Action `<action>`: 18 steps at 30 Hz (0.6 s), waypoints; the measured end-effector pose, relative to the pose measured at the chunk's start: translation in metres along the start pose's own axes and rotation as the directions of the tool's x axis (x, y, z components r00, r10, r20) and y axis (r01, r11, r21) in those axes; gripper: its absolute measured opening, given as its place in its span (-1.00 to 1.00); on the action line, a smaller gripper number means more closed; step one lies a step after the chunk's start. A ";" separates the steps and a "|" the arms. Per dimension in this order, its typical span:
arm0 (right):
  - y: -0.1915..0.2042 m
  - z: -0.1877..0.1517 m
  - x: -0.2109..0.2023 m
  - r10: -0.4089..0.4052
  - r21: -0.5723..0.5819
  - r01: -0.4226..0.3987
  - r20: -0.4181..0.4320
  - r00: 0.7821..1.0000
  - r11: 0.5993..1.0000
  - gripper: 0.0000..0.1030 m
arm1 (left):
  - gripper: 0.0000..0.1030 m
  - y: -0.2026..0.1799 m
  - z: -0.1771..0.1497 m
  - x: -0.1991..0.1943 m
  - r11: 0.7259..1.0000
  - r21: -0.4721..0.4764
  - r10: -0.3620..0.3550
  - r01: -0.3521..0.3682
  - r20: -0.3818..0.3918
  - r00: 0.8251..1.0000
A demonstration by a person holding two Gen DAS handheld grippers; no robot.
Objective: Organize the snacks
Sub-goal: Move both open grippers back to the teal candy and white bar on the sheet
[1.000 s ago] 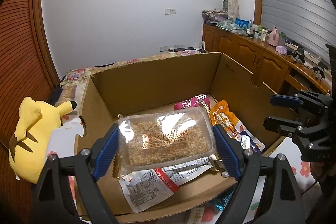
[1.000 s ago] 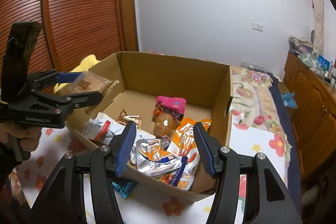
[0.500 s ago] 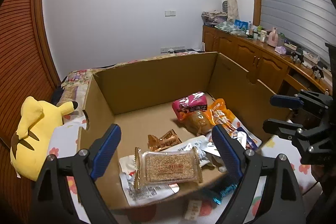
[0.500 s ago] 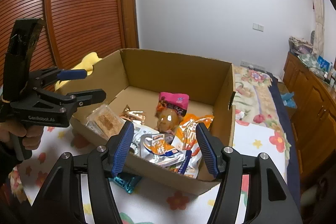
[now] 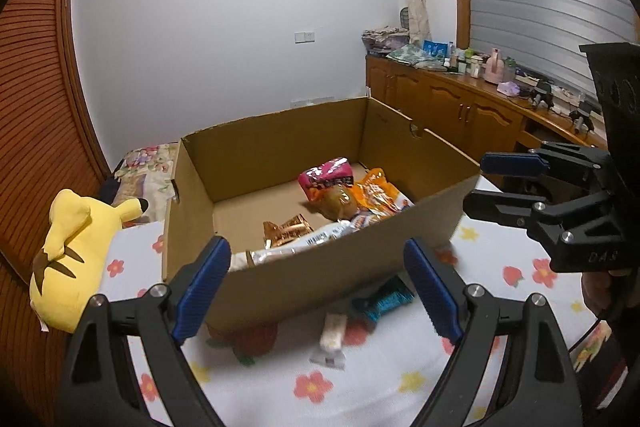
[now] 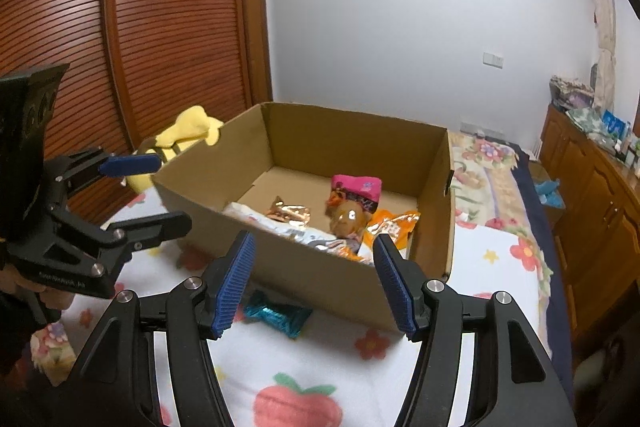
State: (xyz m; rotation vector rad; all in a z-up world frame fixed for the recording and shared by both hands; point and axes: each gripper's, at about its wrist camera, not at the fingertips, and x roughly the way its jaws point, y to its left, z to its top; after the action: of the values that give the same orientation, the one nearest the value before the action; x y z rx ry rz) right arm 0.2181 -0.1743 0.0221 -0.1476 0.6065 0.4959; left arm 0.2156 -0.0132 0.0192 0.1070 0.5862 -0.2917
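An open cardboard box (image 5: 320,267) held mixed snack packets (image 6: 352,215); a teal-wrapped candy (image 6: 278,317) lay outside, just beside its front wall.

Matt cardboard box (image 5: 312,279) — glossy, probably foil, teal wrapper (image 6: 278,314).

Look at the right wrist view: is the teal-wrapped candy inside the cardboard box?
No, the teal-wrapped candy lies on the flowered cloth outside the cardboard box, against its near wall.
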 end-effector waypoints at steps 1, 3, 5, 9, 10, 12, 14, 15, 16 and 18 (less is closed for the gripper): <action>0.004 -0.001 -0.005 0.000 0.000 0.000 0.003 1.000 1.000 0.22 | 0.73 -0.001 -0.002 -0.003 1.000 0.001 -0.001 0.001 0.002 1.000; 0.009 -0.004 -0.013 0.000 0.000 0.000 0.008 1.000 1.000 0.23 | 0.73 -0.002 -0.007 -0.012 1.000 0.003 -0.003 0.003 0.005 1.000; 0.014 -0.007 -0.019 0.002 0.003 -0.002 0.009 1.000 1.000 0.23 | 0.73 -0.003 -0.012 -0.017 1.000 0.003 -0.007 0.007 0.003 1.000; 0.021 -0.017 -0.023 0.009 0.011 -0.009 -0.001 1.000 1.000 0.23 | 0.73 -0.005 -0.023 -0.020 1.000 0.003 -0.008 0.008 -0.012 1.000; 0.022 -0.018 -0.023 0.011 0.013 -0.011 -0.005 1.000 1.000 0.23 | 0.73 -0.005 -0.027 -0.018 1.000 0.004 -0.005 0.005 -0.019 1.000; 0.023 -0.023 -0.022 0.016 0.017 -0.016 -0.015 1.000 1.000 0.23 | 0.72 -0.005 -0.034 -0.016 1.000 -0.001 -0.009 0.009 -0.031 0.999; 0.025 -0.029 -0.020 0.023 0.026 -0.023 -0.025 0.999 0.999 0.23 | 0.70 -0.004 -0.040 -0.010 1.000 -0.010 -0.014 0.014 -0.051 0.999; 0.025 -0.031 -0.020 0.027 0.031 -0.026 -0.029 0.999 0.999 0.23 | 0.68 -0.003 -0.043 -0.007 1.000 -0.015 -0.016 0.015 -0.060 0.998; 0.025 -0.033 -0.019 0.032 0.037 -0.031 -0.033 0.999 0.999 0.23 | 0.66 -0.001 -0.046 -0.003 1.000 -0.022 -0.018 0.016 -0.071 0.997; 0.026 -0.038 -0.016 0.037 0.045 -0.036 -0.043 0.998 0.998 0.23 | 0.65 -0.002 -0.051 0.002 0.999 -0.035 -0.025 0.022 -0.086 0.996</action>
State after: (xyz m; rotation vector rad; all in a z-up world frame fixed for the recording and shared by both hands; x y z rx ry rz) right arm 0.1749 -0.1683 0.0005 -0.1058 0.6631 0.5153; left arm 0.1898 -0.0061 -0.0242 0.0804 0.6782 -0.3011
